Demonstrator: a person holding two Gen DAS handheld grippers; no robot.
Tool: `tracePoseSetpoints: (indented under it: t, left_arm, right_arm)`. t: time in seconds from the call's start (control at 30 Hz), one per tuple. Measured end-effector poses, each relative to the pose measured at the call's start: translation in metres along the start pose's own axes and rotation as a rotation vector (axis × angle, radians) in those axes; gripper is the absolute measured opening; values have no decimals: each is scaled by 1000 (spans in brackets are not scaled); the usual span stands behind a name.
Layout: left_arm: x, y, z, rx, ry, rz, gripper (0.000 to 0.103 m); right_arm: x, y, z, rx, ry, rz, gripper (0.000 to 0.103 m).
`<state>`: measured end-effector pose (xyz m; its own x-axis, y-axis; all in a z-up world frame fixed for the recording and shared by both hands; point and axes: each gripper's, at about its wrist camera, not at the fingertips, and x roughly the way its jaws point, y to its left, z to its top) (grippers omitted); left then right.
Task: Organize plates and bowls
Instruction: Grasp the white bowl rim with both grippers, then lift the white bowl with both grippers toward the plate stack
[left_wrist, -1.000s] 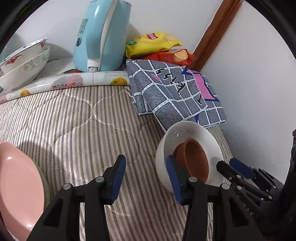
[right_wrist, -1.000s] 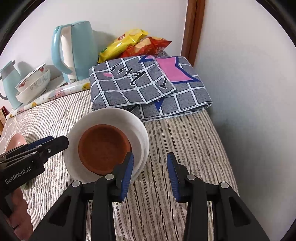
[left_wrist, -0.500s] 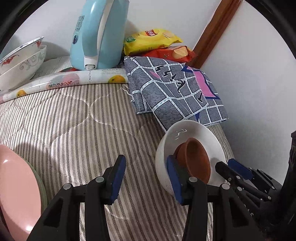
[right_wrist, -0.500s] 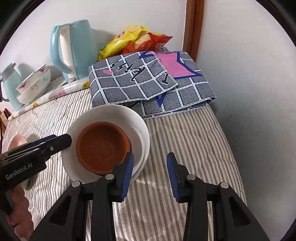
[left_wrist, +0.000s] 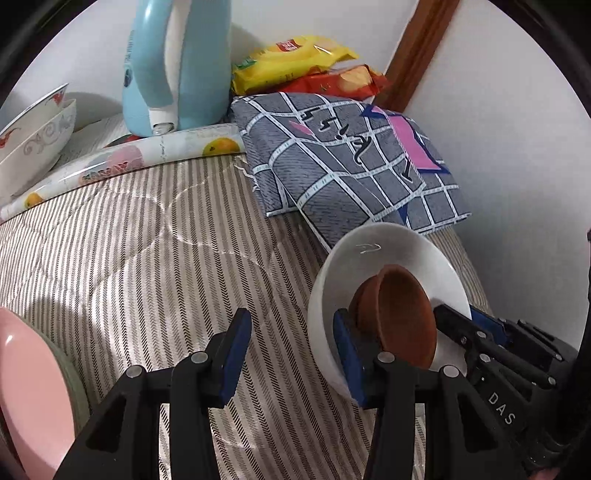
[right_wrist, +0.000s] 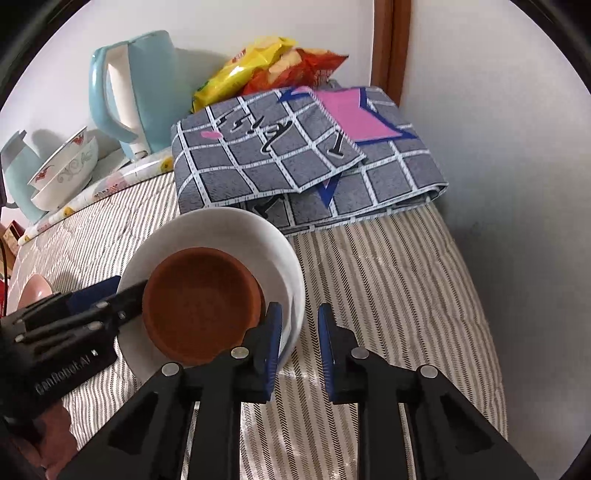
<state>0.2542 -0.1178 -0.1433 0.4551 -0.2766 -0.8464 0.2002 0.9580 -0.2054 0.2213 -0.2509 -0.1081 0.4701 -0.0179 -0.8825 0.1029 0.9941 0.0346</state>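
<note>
Through my left claw, the white bowl sits tilted just ahead and to the right, its near rim passing right by my right-hand pad; the brown bowl leans inside it. My jaws stand apart with only striped bedding between them, gripping nothing. The pink plate lies off to my near left, and two patterned bowls are nested far left beside the blue kettle. I judge the sorting part done: some stacks made, this pair not yet placed.

Through my right claw, the jaws have just been closing over the white bowl's near rim, which sits between the pads; I cannot tell that they clamp it yet. The brown bowl is matte, terracotta-like and empty, the white one glossy.
</note>
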Motion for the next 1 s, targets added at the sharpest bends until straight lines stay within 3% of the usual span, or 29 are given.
tracePoseSetpoints:
  t: [0.43,0.6,0.9,1.0]
  left_arm:
    - [15,-3,4,12,36,18,47]
    - [14,-1,1,-13,9,-1,47]
    - [10,3,-2,-49,-22,-22,47]
    - [9,8,-3,-77,-15,-39,47]
  right_arm:
    - [16,5,7,-26,37,-28,20]
    - [18,4,10,-37,40,-29,21]
    - [17,-4,8,-16,-3,-41,38]
    - [17,-6,6,0,-19,-38,38]
